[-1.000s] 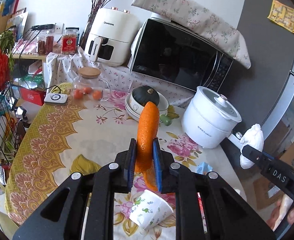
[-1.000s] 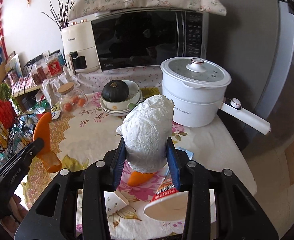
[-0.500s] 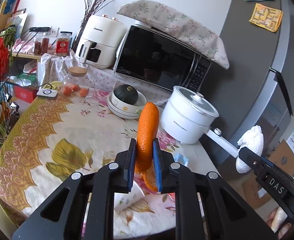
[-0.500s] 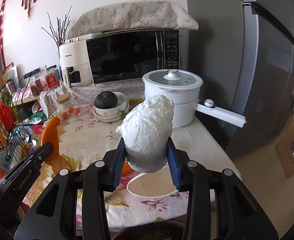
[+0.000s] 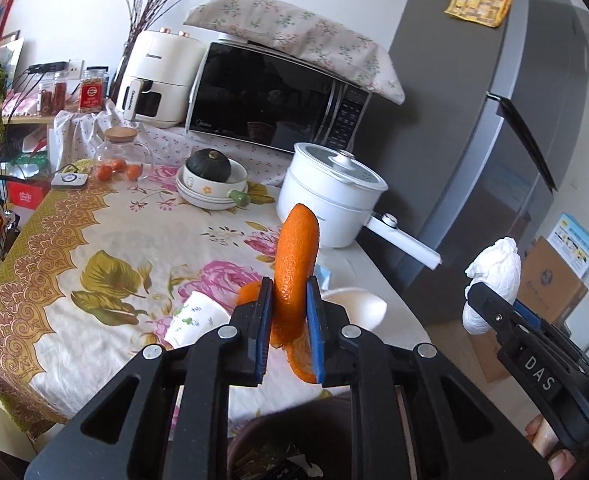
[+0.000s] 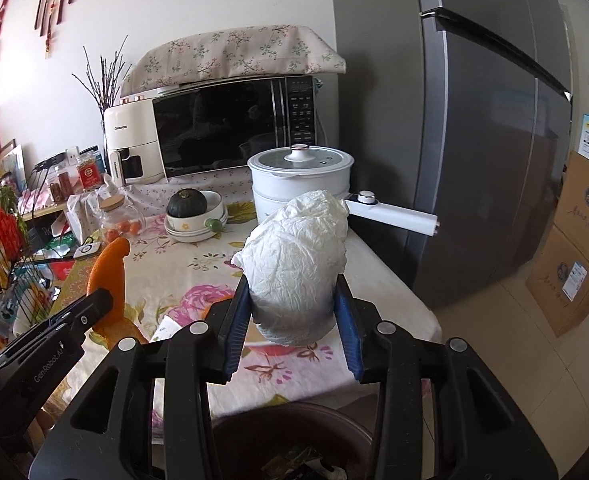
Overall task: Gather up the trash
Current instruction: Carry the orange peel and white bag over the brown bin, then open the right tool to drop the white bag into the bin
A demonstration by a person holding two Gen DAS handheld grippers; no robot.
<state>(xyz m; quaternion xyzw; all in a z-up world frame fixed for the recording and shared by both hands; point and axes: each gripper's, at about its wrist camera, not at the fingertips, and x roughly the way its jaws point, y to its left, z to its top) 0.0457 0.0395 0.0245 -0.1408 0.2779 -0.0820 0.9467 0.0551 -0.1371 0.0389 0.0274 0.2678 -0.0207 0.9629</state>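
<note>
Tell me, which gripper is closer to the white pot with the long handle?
Right. The right gripper with its tissue wad sits beside the handle end of the white pot; the left gripper, clamping orange peel, is farther left.

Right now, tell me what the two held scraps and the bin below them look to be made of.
Orange strip: citrus peel, going by its pitted, matte orange skin. White wad: crumpled tissue or thin paper, finely creased and dull; could be thin plastic. Bin: dark brown, smooth rim with a slight sheen, probably plastic; only its top shows.
</note>
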